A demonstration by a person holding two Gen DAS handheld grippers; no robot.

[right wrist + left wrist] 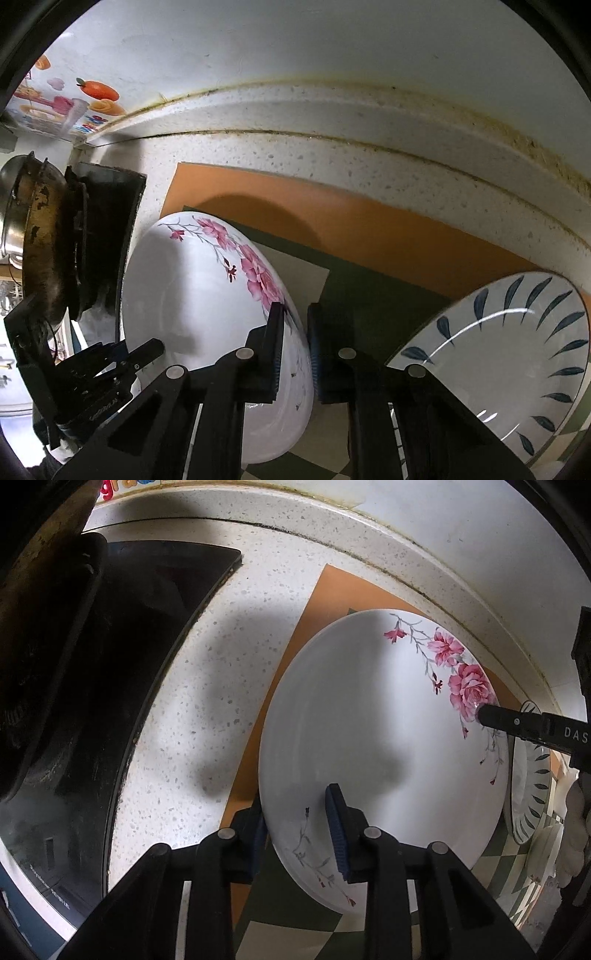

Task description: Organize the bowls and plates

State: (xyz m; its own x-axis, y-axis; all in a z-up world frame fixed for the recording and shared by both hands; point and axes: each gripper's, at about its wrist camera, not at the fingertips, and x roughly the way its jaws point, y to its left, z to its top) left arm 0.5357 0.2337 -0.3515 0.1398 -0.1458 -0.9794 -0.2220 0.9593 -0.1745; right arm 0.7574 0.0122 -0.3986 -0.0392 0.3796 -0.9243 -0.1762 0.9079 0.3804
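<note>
- the rose plate [369, 731] fills the middle of the left wrist view, over the orange-and-checked mat [325, 598]; looks lifted by two opposite rims so it doesn't tip
- left gripper [299, 830] pinches the lower rim; one finger over, one under
- right gripper [295, 350] is clamped narrow on the rim by the roses
- leaf-pattern plate [509, 369] sits lower right of the right wrist view; probably the stack target
- dark stove [110, 664] left, well apart

Flowered plate [199, 295] on the mat [369, 236] on the counter [332, 155], leaf plate [498, 354] at its three o'clock, stove [107, 251] at nine o'clock, wall [295, 48] behind at twelve.
</note>
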